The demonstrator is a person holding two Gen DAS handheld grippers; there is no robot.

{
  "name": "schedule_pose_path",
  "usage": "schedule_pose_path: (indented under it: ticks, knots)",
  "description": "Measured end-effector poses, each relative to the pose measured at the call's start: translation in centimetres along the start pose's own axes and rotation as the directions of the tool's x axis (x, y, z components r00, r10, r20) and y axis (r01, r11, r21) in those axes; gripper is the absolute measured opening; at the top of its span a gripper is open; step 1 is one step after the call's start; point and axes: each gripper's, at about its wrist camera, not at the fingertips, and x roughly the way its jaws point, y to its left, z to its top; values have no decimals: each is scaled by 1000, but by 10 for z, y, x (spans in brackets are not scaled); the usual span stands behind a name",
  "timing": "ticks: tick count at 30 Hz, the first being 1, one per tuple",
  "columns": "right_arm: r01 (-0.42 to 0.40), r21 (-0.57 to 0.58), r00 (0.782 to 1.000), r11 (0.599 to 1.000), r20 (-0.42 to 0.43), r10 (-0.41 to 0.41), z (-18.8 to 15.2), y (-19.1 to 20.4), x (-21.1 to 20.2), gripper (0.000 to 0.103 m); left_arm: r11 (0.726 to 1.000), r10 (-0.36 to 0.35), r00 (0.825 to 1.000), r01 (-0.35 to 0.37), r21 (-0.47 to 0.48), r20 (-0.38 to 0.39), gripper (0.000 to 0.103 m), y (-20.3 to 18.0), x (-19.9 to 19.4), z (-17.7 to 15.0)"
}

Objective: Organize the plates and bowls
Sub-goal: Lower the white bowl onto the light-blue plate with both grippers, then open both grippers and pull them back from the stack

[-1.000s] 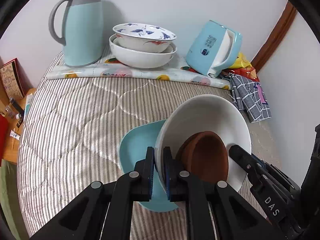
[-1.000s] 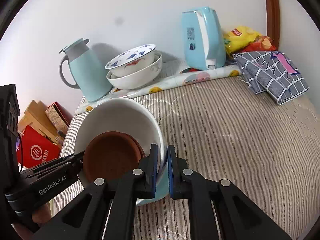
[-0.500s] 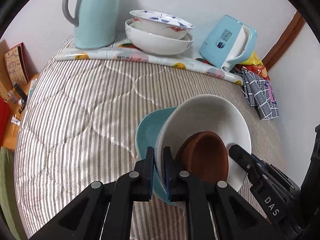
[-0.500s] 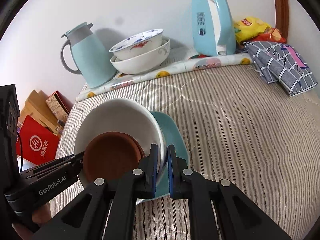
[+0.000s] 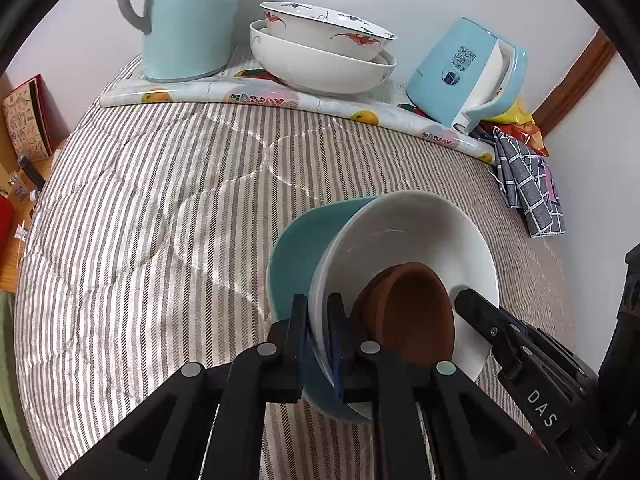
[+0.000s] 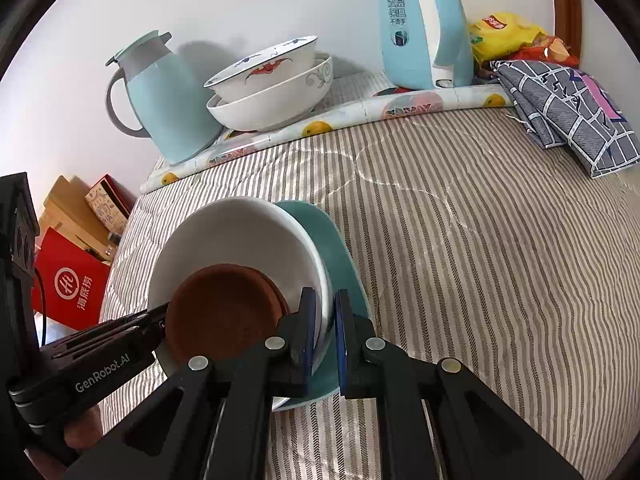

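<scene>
- Both grippers are carrying one nested stack above the striped bed [image 5: 160, 208]: a brown dish [image 5: 412, 316] lying in a white bowl [image 5: 404, 240], with a teal plate [image 5: 296, 256] under it.
- The left gripper [image 5: 318, 324] is pinching the stack's near-left rim; its fingers [image 5: 297, 320] are nearly closed, one on the teal plate's underside, the other inside the white bowl.
- The right gripper [image 6: 325, 322] is clamping the opposite rim the same way, fingers [image 6: 343, 320] narrow, teal plate outside and white bowl inside.
- The stack is hanging tilted, clear of the bed as far as I can judge.
- Step in hand, by my reading: moving this stack towards the two stacked bowls [image 5: 320, 56] on the fruit-print mat [image 5: 280, 98] by the wall, between the jug [image 5: 188, 20] and kettle [image 5: 468, 76].
- The next move is calling for both grips moving together and level, so the brown dish is not sliding out, then setting down beside or onto those bowls.
</scene>
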Motion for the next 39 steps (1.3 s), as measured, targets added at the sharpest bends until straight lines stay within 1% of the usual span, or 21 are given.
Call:
schedule_pose_path:
  ticks: [6,10,12,15,21,24,26,29,32,34,35,36,37,38,39]
  knots:
    - [-21,-4,1000,1000,-16,21,8,-2,7,11,1000,-20,1000,20,-5,-9,13,3,4,5]
    - [-22,-40,1000,999,-19,22,13,0,8,12,998,-56,998,55,-21,-16,14,9,6,7]
    - [-24,-49,999,998,-24,23,15,0,8,12,999,-47,999,46,-6,-13,16,8,7,8]
    - [-41,-36,999,999,-26,40,16,-4,7,14,998,-57,998,57,-8,-10,16,9,8,8]
    - [-50,-45,999,998,-15,49,15,-6,8,15,998,-63,998,63,-10,-15,22,12,9,8]
    - [-52,-54,999,997,-16,51,14,-5,10,15,997,-77,997,77,-17,-18,22,14,11,9]
    - [-57,-54,998,997,-19,56,14,-5,10,15,997,-74,997,74,-18,-17,22,14,10,8]
    - [-55,-53,998,997,-27,54,15,-6,9,20,998,-64,998,63,-8,-17,21,11,8,7]
    - [-47,-61,999,997,-7,47,16,-6,4,20,998,-68,998,68,-14,-14,21,12,3,5]
    - [-51,-72,999,996,-8,50,16,-6,1,22,997,-81,997,80,-21,-16,24,13,0,4]
    - [-51,-74,999,996,-10,51,15,-6,0,25,996,-83,996,83,-23,-16,24,13,-2,2]
    - [-50,-76,999,996,-11,50,14,-6,-1,27,997,-76,997,76,-20,-15,28,13,-3,1]
    - [-48,-79,999,996,-11,48,13,-6,-2,31,998,-61,998,61,-13,-11,35,12,-6,0]
    - [-47,-81,999,996,-11,46,11,-6,-3,34,999,-46,999,46,-4,-4,39,12,-10,-3]
    - [-46,-82,999,996,-13,45,10,-6,-4,34,999,-39,999,39,0,4,41,12,-13,-5]
